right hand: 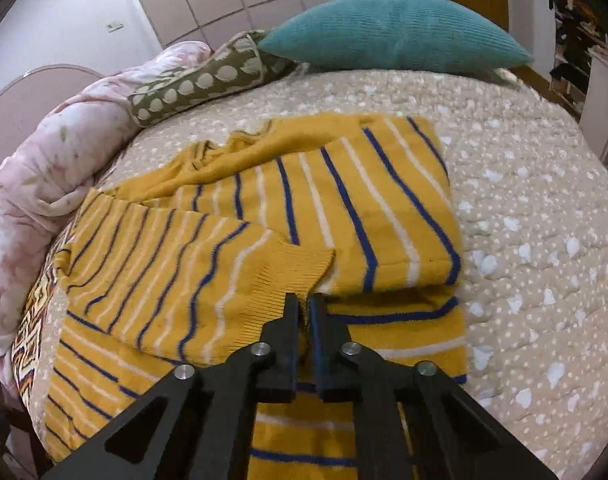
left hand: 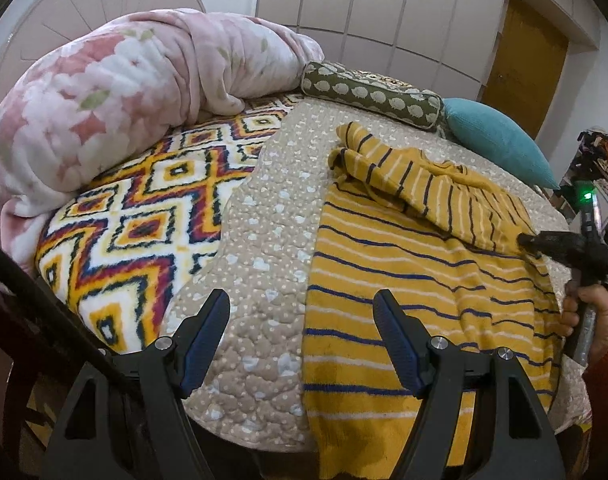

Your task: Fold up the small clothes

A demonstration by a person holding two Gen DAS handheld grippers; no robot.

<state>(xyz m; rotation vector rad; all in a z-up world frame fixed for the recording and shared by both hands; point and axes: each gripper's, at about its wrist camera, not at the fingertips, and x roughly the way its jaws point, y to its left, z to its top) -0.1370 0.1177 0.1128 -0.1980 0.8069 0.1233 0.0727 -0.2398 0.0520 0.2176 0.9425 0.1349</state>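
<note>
A small mustard-yellow sweater (left hand: pixel 404 292) with blue and white stripes lies on the beige quilted bed cover (left hand: pixel 264 240). One sleeve (left hand: pixel 424 188) is folded across its top. My left gripper (left hand: pixel 302 300) is open and empty, hovering over the sweater's left edge near the bed's front. In the right wrist view my right gripper (right hand: pixel 303 300) is shut on the ribbed cuff (right hand: pixel 296 268) of a sleeve laid over the sweater (right hand: pixel 344 208). The right gripper also shows at the far right of the left wrist view (left hand: pixel 524 240).
A pink floral blanket (left hand: pixel 104 100) is heaped at the back left over a zigzag-patterned blanket (left hand: pixel 144 208). An olive dotted bolster (left hand: pixel 372 96) and a teal pillow (right hand: pixel 392 32) lie at the bed's far side. Bare quilt (right hand: pixel 544 240) lies right of the sweater.
</note>
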